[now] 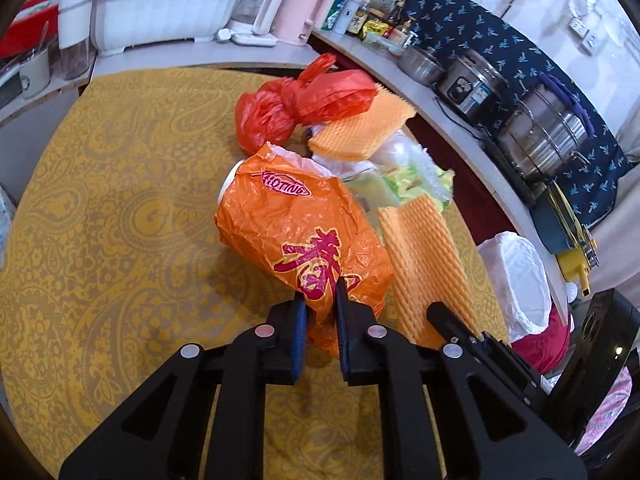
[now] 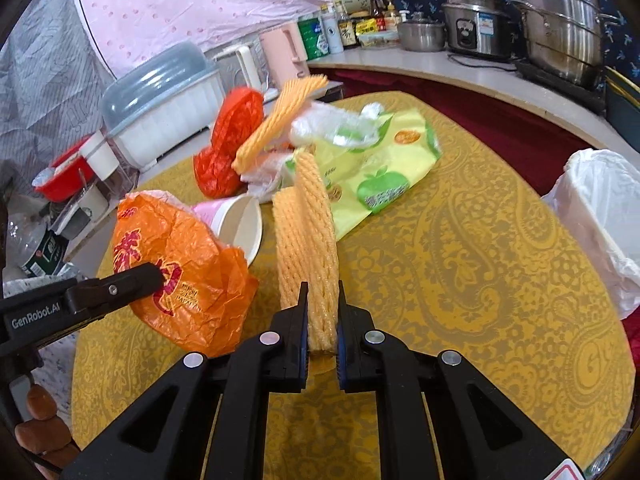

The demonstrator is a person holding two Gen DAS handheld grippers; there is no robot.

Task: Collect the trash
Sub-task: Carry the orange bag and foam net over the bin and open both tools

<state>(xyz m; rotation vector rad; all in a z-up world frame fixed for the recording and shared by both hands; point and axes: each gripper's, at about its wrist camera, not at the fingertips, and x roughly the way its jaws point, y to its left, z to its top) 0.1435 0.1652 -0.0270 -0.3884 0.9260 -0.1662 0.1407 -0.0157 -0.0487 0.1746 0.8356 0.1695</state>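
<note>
The left gripper [image 1: 322,304] pinches the crinkly orange bag [image 1: 296,232] tight — the bag sits near the middle of the yellow table [image 1: 100,220], on top of a paper cup [image 2: 240,220]. The right gripper [image 2: 323,312] squeezes a yellow foam net [image 2: 306,232] just beside the bag. Behind them lie a red bag [image 1: 280,108] and a green wrapper [image 2: 384,164]. The white-lined bin [image 2: 604,220] stands off the table's right edge.

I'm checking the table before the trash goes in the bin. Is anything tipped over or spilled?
Yes: the paper cup lies on its side by the orange bag, its mouth facing out. No spill shows. The rest is loose wrappers.
</note>
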